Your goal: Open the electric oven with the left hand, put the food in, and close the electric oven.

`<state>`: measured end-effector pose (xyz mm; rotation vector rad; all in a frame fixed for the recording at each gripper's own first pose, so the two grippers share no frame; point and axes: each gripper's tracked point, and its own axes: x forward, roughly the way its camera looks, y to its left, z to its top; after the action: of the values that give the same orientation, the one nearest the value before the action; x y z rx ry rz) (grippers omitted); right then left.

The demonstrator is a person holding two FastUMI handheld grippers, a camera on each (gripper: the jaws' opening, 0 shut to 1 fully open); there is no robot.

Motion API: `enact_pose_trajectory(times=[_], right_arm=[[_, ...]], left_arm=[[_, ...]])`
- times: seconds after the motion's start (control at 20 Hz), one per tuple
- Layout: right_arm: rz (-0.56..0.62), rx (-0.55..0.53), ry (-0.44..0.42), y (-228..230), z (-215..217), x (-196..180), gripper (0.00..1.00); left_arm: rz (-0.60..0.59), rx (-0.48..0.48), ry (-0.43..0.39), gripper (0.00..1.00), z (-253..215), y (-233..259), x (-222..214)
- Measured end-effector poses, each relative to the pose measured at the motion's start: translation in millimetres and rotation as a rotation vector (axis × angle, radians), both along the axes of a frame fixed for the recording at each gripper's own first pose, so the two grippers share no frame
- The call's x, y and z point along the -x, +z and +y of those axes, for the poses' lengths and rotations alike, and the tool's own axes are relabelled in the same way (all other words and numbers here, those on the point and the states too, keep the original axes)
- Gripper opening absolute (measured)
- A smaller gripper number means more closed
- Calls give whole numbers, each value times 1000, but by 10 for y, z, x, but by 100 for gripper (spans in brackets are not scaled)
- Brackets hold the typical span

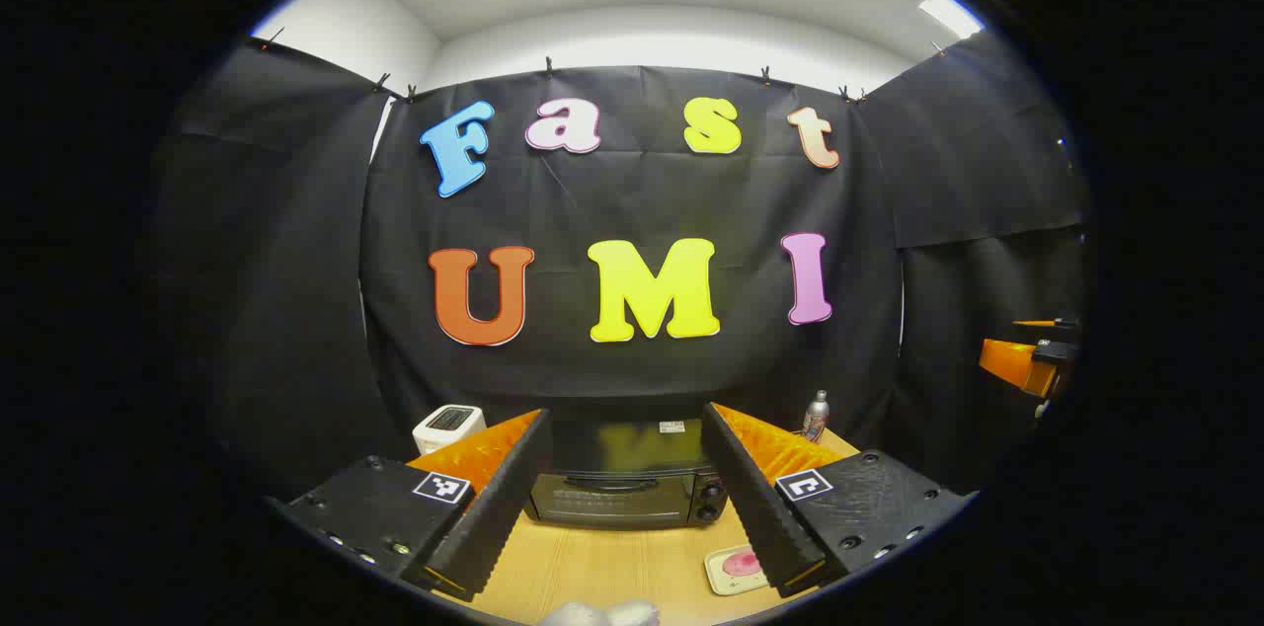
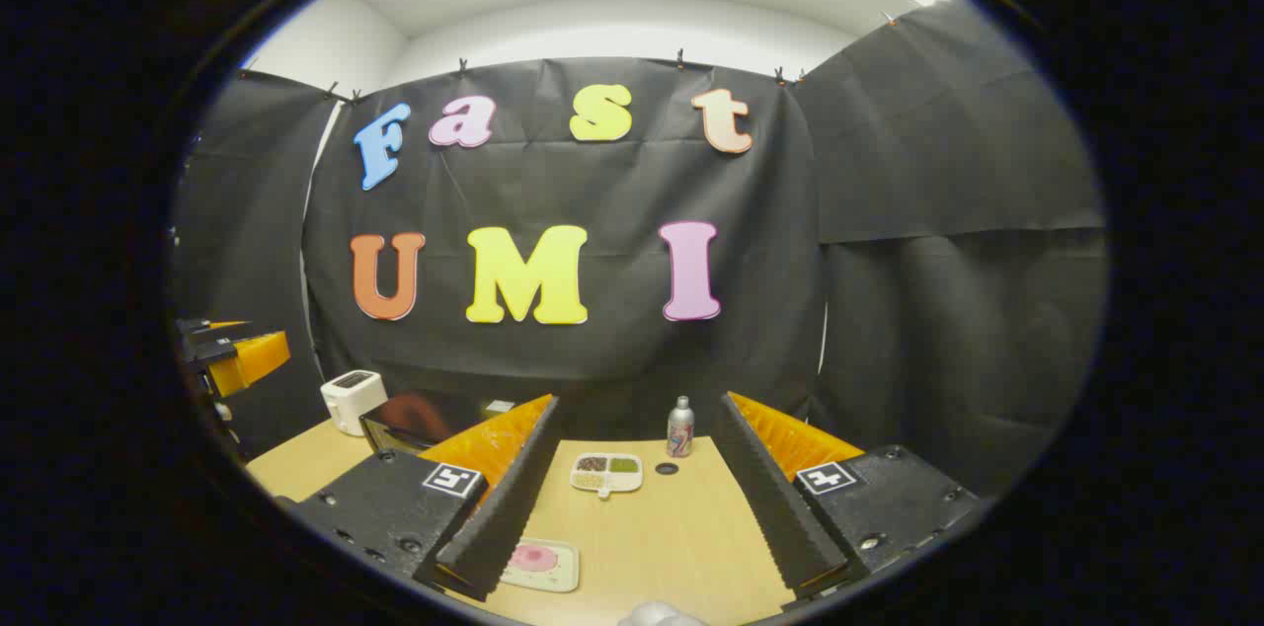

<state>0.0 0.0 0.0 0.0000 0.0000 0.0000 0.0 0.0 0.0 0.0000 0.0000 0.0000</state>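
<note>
Electric oven point(image 1: 622, 483) stands shut at the back of the wooden table point(image 1: 612, 567), straight ahead of my left gripper point(image 1: 627, 498) | my left fingers spread, empty, short of the door handle | my right gripper point(image 2: 632, 498) spread, empty, facing the sectioned food tray point(image 2: 606, 473) and can point(image 2: 679, 429) | nothing done: opening, loading, closing all remain.

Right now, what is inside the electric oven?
The oven door is closed and its glass looks dark, so the inside cannot be seen. The small plate with pink food lies outside, on the table in front of it.
</note>
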Motion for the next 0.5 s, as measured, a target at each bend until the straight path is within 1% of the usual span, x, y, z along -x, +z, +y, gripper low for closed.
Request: enact_pose_trajectory(times=[0.2, 0.5], right_arm=[[-5, 36, -2, 19, 40, 71, 96], [-16, 47, -5, 54, 58, 132, 96]], left_arm=[[1, 2, -5, 96, 22, -22, 13], [10, 6, -9, 96, 52, -64, 33]])
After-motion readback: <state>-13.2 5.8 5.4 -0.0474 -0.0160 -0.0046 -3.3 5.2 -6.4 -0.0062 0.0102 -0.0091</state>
